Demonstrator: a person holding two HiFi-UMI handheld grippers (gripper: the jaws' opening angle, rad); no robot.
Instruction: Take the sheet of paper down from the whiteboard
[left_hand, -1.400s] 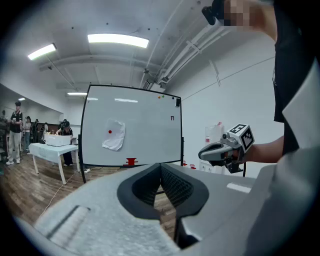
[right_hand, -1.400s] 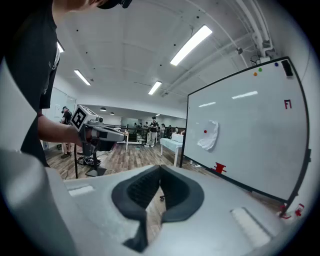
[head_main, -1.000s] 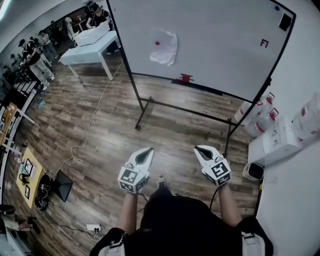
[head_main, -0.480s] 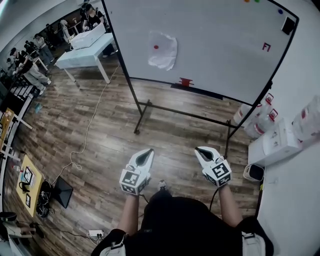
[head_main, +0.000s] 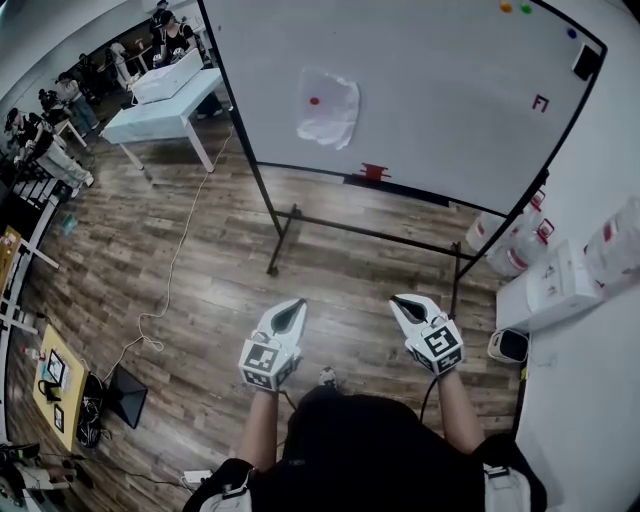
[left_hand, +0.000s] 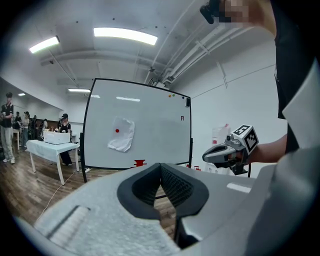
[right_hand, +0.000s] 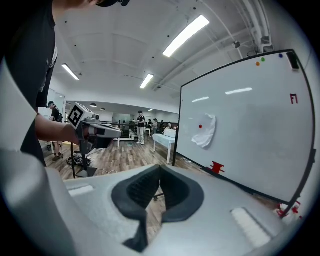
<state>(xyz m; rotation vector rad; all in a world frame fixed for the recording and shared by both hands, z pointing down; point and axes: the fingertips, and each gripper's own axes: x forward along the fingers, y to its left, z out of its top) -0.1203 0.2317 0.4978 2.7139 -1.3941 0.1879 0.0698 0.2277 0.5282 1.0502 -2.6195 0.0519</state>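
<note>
A crumpled white sheet of paper (head_main: 328, 106) hangs on the whiteboard (head_main: 450, 110), pinned by a red magnet (head_main: 315, 101). The board stands well ahead of both grippers, across open floor. My left gripper (head_main: 291, 311) and right gripper (head_main: 404, 304) are held side by side in front of me, both shut and empty, pointing toward the board. The left gripper view shows the paper (left_hand: 121, 135) beyond its closed tips (left_hand: 161, 167). The right gripper view shows the paper (right_hand: 205, 131) to the right of its closed tips (right_hand: 160, 170).
The board's black stand (head_main: 283, 232) has feet reaching out over the wood floor. A white table (head_main: 160, 106) with people behind it stands at the left. A cable (head_main: 175, 262) trails over the floor. White boxes (head_main: 545, 290) and bottles (head_main: 505, 240) crowd the right.
The whiteboard and its paper have come closer and sit lower in the head view. Both grippers have advanced toward it together, still shut and side by side.
</note>
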